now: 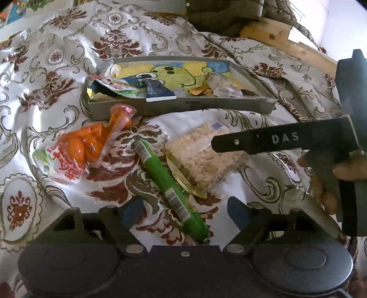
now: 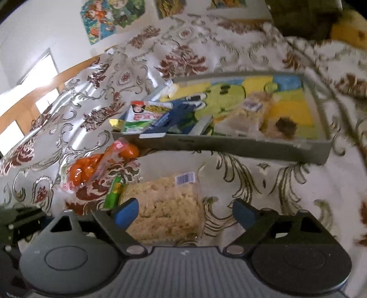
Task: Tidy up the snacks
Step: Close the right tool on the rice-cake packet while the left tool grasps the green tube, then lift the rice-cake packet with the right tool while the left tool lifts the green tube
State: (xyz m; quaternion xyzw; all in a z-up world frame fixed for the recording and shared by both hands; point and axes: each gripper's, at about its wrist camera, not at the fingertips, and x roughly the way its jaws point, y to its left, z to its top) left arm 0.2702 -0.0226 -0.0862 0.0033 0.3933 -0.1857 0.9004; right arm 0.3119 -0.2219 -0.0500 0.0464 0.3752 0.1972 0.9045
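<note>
On the patterned cloth lie a green snack stick (image 1: 174,188), an orange snack bag (image 1: 78,146) and a clear pack of puffed rice cake (image 1: 201,158). My left gripper (image 1: 184,211) is open, its blue pads on either side of the green stick's near end without touching it. My right gripper (image 2: 185,213) is open low over the rice cake pack (image 2: 165,206), which lies between its pads. Its dark finger (image 1: 275,139) reaches in from the right in the left wrist view. Behind stands a grey tray (image 1: 183,106) holding a blue packet (image 1: 158,91) and another rice pack (image 1: 224,87).
The tray (image 2: 229,146) has a cartoon picture on its floor and a red-and-green packet (image 2: 142,114) at its left end. A wooden bed frame (image 1: 286,41) and a dark bundle (image 1: 218,16) lie beyond. Posters (image 2: 110,18) hang on the wall.
</note>
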